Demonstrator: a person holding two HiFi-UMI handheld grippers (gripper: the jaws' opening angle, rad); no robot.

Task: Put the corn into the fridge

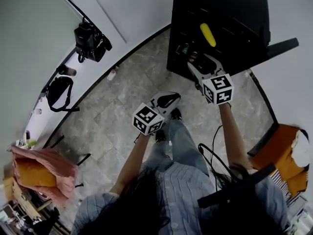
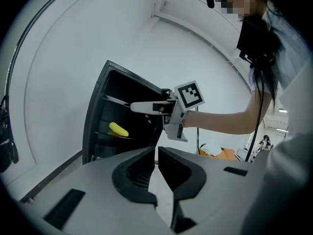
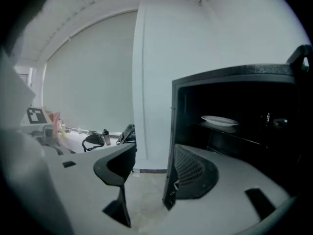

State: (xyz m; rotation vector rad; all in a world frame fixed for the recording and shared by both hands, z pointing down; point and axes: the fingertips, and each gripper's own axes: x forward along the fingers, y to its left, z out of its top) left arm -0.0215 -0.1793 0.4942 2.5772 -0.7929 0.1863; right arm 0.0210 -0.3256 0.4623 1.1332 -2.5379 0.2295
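Corn (image 1: 208, 35) lies loose on a shelf inside the fridge (image 1: 230, 13), held by neither claw; in the left gripper view the corn (image 2: 118, 129) rests on a shelf lower than the right claw's reach. The right claw (image 1: 198, 65) is at the fridge's open front, its jaws spread apart with nothing between them; in its own view the right claw (image 3: 154, 155) frames the fridge's (image 3: 234, 77) front edge, and a white plate (image 3: 219, 120) sits on a shelf within. The left claw (image 2: 156, 151) has its jaws drawn together, only a thin slit between them, and holds nothing; in the head view the left claw (image 1: 168, 100) hangs over the floor, short of the fridge. Well away from the fridge, a black bag (image 1: 58, 93) lies by the wall.
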